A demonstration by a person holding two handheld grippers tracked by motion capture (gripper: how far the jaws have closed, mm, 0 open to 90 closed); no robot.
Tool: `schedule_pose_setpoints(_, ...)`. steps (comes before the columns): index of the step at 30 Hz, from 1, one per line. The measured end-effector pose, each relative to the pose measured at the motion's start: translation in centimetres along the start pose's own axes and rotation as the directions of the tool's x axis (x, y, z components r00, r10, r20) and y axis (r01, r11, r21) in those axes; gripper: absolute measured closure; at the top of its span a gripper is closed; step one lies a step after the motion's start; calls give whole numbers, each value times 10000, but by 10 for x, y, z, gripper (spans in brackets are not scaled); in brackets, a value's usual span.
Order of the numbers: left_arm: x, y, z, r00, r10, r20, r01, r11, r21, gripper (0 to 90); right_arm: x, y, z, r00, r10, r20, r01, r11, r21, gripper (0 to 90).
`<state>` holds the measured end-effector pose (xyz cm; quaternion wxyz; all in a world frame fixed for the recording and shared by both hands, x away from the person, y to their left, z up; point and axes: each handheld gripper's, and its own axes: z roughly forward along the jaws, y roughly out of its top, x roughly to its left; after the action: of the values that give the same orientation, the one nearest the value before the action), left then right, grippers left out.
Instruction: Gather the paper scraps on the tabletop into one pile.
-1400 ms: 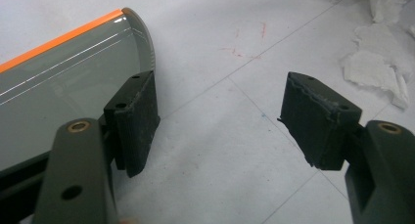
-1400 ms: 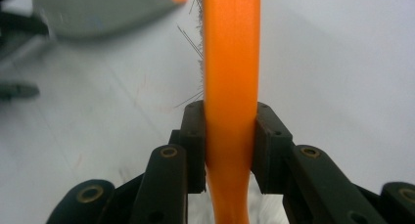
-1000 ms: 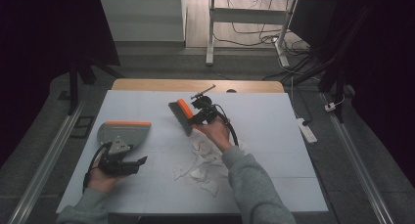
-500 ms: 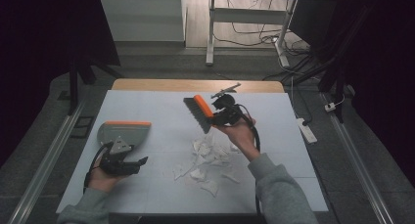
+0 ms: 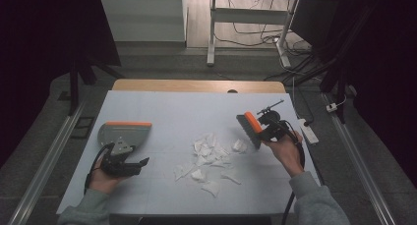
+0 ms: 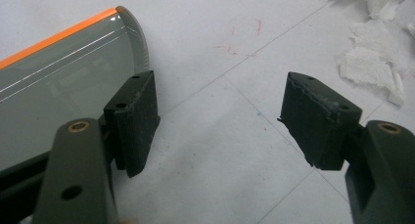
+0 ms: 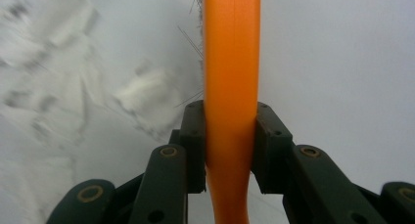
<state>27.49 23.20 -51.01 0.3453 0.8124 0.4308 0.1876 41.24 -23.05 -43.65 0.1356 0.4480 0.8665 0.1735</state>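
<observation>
From up high: white desk [image 5: 162, 112] in a dark room, cables on the floor [image 5: 255, 23] behind, torn paper scraps [image 5: 209, 158] mid-desk. Left hand-held gripper [image 6: 218, 119] spread wide, dustpan [image 6: 58, 87] just beside it. Right hand-held gripper [image 7: 230, 145] pinching the orange brush [image 7: 231, 62] handle, right of the scraps.

Beside the orange brush [image 7: 231, 77], whose top the picture's edge cuts off, the paper scraps [image 7: 147, 94] look blurred.
</observation>
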Motion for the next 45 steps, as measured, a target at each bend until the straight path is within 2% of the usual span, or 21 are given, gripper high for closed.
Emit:
schedule_pose_setpoints(4, 0, 0, 1, 10000, -3, -1, 3, 10000, 49, 309, 7, 3, 8, 9996, -77, -274, 83, 9998, 200, 701)
schedule_pose_setpoints(10, 1, -1, -1, 10000, -31, -11, 31, 10000, 4, 309, 34, 23, 18, 9960, -665, -599, 700, 9958, 585, 702)
schedule_pose_setpoints(12, 1, -1, -1, 10000, -15, -4, 15, 10000, 18, 309, 43, 28, 22, 9934, -809, -815, 857, 9947, 574, 702)
schedule_pose_setpoints(14, 1, -1, -1, 10000, 6, 10, -6, 10000, 31, 309, 53, 35, 25, 9910, -1093, -777, 1140, 9918, 583, 702)
schedule_pose_setpoints(16, 0, -1, -1, 10000, 15, -6, -15, 10000, 29, 309, 62, 40, 27, 9871, -1283, -961, 1330, 9901, 441, 701)
schedule_pose_setpoints(19, 1, -1, -1, 10000, -1, 12, 1, 10000, 27, 309, 68, 46, 26, 9790, -1274, -1593, 1292, 9916, 8, 702)
schedule_pose_setpoints(20, 1, -1, -1, 10000, -14, 5, 14, 10000, 23, 309, 70, 47, 25, 9778, -1305, -1641, 1306, 9914, -106, 702)
schedule_pose_setpoints(22, 1, -2, -1, 10000, -28, 11, 28, 10000, 16, 309, 70, 47, 19, 9797, -1430, -1406, 1392, 9896, -365, 701)
schedule_pose_setpoints(27, 2, -2, -1, 10000, -41, 17, 41, 10000, 19, 309, 54, 38, -3, 9826, -1224, -1395, 1054, 9868, -1232, 702)
schedule_pose_setpoints(31, 2, -1, -1, 10000, -33, 6, 33, 10000, 43, 309, 46, 24, -26, 9765, -1499, -1547, 1223, 9770, -1745, 702)
schedule_pose_setpoints(33, 2, -1, 0, 10000, -22, 1, 22, 10000, 51, 309, 47, 16, -34, 9687, -1775, -1736, 1435, 9709, -1919, 701)
schedule_pose_setpoints(36, 1, -1, 0, 10000, -28, -24, 28, 10000, 71, 309, 55, 3, -42, 9551, -2263, -1911, 1913, 9639, -1855, 701)
schedule_pose_setpoints(40, 1, -1, 0, 10000, -34, -44, 35, 10000, 85, 309, 71, -8, -41, 9242, -2883, -2506, 2513, 9529, -1695, 701)
schedule_pose_setpoints(42, 1, -1, 0, 10000, -4, -45, 5, 9999, 109, 310, 85, -13, -37, 9098, -3116, -2741, 2817, 9487, -1434, 701)
schedule_pose_setpoints(44, 1, -1, 0, 10000, 11, -52, -11, 9999, 116, 309, 97, -14, -34, 8940, -3434, -2878, 3216, 9391, -1214, 701)
schedule_pose_setpoints(45, 1, -2, 0, 10000, -20, -55, 21, 9999, 102, 309, 106, -16, -32, 8800, -3705, -2972, 3545, 9288, -1083, 701)
